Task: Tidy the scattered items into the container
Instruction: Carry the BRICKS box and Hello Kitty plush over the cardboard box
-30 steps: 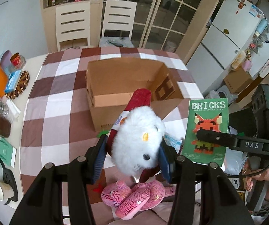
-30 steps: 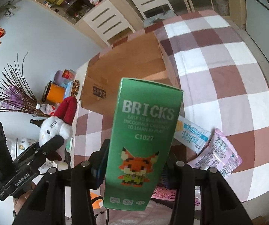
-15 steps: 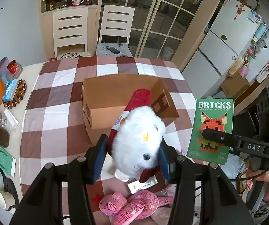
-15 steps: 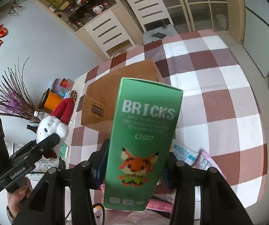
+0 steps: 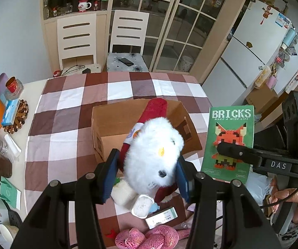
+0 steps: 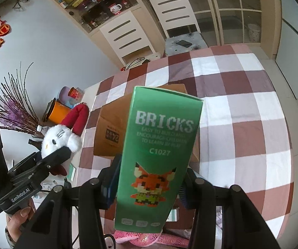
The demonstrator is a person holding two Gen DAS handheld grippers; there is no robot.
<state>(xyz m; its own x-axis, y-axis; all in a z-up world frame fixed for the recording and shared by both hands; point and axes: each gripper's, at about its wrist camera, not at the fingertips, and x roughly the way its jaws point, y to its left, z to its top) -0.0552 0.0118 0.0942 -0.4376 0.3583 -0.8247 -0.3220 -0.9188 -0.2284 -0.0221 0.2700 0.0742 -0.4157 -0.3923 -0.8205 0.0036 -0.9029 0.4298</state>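
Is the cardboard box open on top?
Open. The cardboard box shows its bare inner walls from above, flaps standing up; no lid covers it.

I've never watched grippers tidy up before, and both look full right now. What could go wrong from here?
1. The left gripper pinches only the soft white plush toy with red legs; the fluffy body could slip out short of the open brown cardboard box.
2. The right gripper grips the tall green BRICKS carton near its bottom, so it may tip.
3. Both loads hang side by side near the same box and could bump.
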